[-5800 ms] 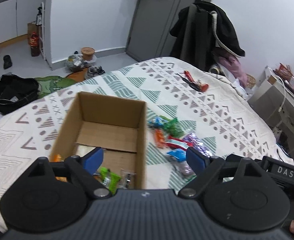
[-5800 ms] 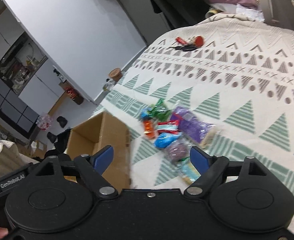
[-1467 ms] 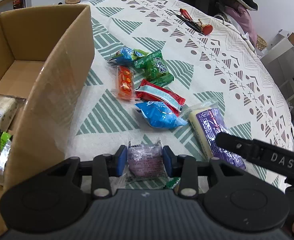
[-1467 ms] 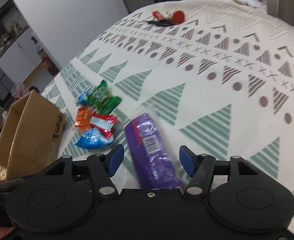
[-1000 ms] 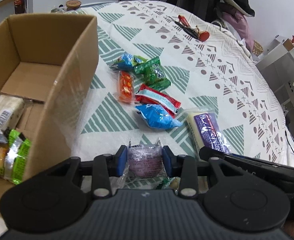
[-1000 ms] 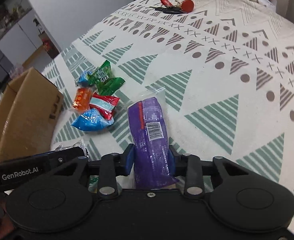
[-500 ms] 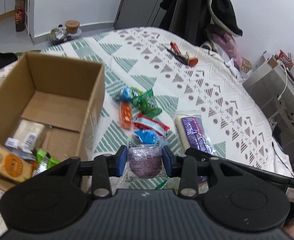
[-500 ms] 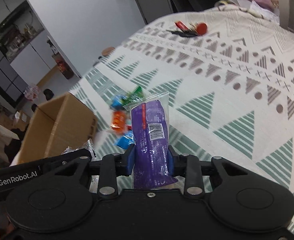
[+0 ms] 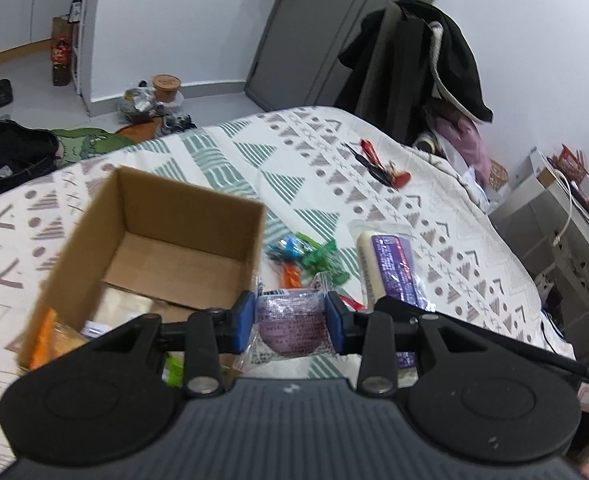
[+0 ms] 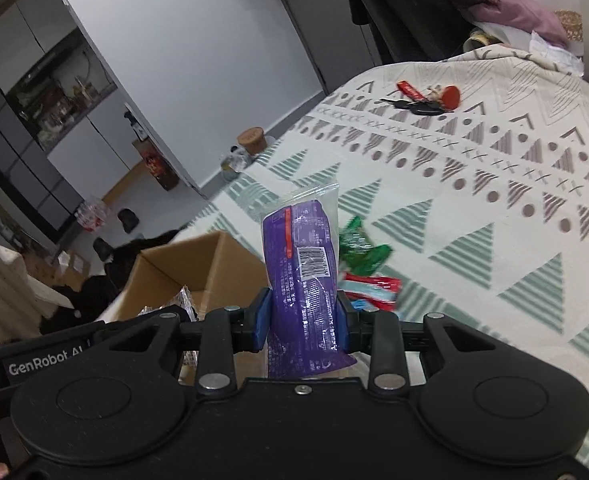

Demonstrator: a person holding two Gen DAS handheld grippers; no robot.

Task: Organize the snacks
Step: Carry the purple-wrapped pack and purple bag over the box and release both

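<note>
My left gripper [image 9: 289,322] is shut on a small purple round snack pack [image 9: 288,326], held above the patterned bedspread beside the open cardboard box [image 9: 174,208]. Several packs lie in the box bottom. My right gripper [image 10: 301,322] is shut on a long purple snack pack [image 10: 300,264] that stands upright between its pads; the same pack [image 9: 390,268] shows in the left wrist view, to the right of my left gripper. Small loose snacks, green [image 10: 360,254], red [image 10: 370,286] and orange [image 9: 290,276], lie on the bedspread between box and long pack.
A bunch of keys with red tags [image 10: 426,100] lies further back on the bed. Dark coats hang on a rack [image 9: 410,76] behind the bed. Clutter and a black bag [image 9: 10,152] are on the floor at left; a white cabinet [image 9: 554,224] stands at right.
Both grippers have risen off the bedspread with their packs. The long purple pack, flat on the bed a second ago, now stands up in the right gripper. The box interior has come into fuller view.
</note>
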